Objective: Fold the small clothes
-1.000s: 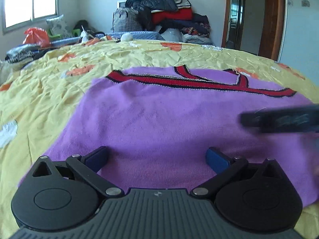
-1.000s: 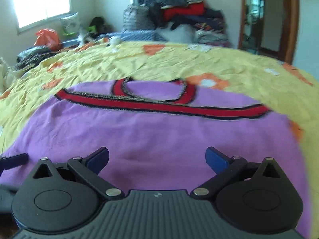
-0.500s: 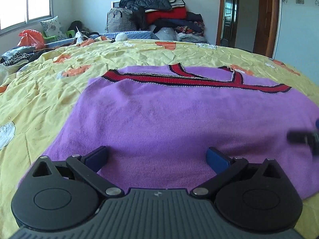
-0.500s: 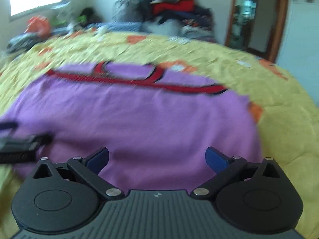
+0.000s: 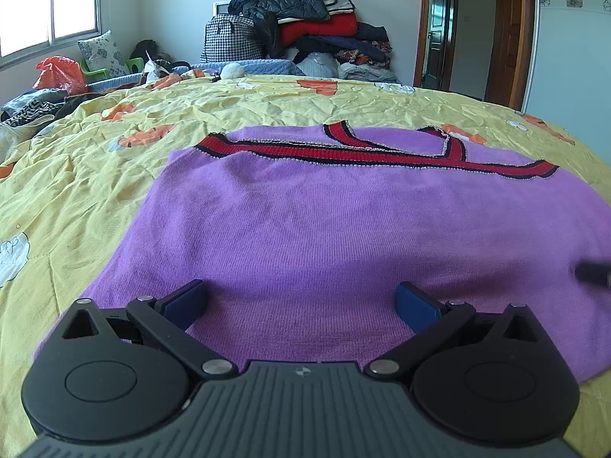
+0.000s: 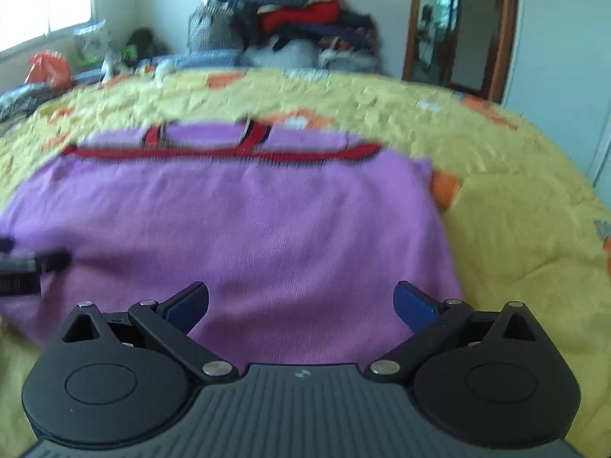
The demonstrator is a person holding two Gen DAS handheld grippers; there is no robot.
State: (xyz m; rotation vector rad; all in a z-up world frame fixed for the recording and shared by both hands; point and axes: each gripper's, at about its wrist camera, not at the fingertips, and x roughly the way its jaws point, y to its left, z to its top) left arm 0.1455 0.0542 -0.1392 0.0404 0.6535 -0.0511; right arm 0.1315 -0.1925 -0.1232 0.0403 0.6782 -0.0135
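A purple sweater [image 5: 343, 236] lies flat on the yellow bedspread [image 5: 76, 191]. Both the left gripper [image 5: 301, 301] and right gripper [image 6: 301, 301], jaws spread and empty, have drawn apart toward its near corners, apparently ready for a fold, though blur obscures contact.

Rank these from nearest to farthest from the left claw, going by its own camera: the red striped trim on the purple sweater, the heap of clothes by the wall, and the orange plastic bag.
1. Red striped trim: straight ahead of the left claw, along the purple sweater's far end.
2. Orange plastic bag: far left, under the window.
3. Heap of clothes: centre, against the back wall.
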